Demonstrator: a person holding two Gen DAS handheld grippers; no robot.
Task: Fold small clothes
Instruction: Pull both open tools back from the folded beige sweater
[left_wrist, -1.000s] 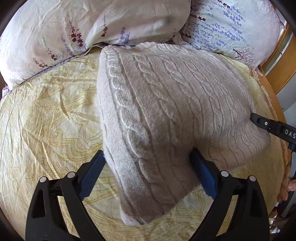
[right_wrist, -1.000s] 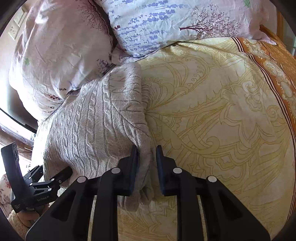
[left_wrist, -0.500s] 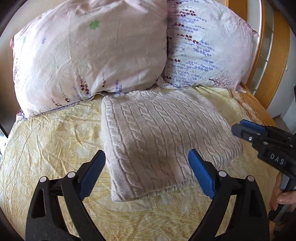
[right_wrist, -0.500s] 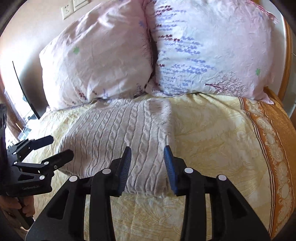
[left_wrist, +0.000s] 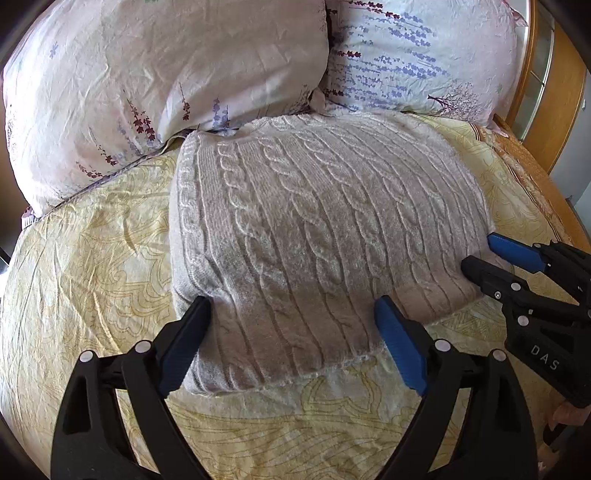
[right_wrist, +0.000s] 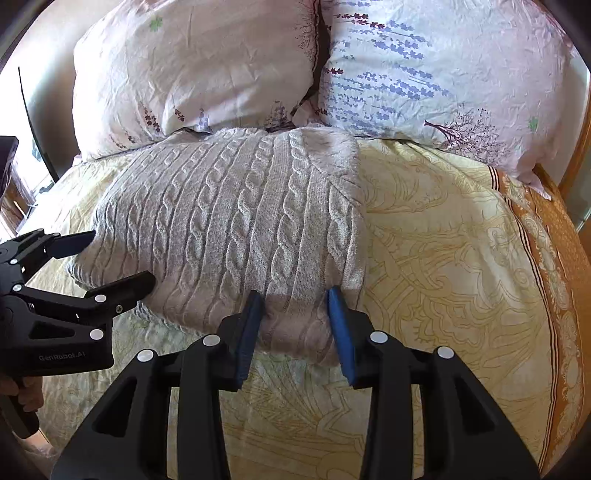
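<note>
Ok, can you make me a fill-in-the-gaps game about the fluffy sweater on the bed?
1. The folded sweater has a ____ knit pattern.
2. It lies on a yellow bedspread, its far edge against ____ flowered pillows.
3. The pads on the right gripper are coloured ____.
4. The left gripper has its jaws wide ____ over the sweater's near edge.

Missing words: cable; two; blue; open

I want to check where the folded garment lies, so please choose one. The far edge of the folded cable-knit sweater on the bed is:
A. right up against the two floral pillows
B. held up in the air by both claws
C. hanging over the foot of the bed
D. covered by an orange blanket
A: the sweater lies flat on the yellow bedspread, its far edge at the foot of the two pillows, with neither claw lifting it.
</note>
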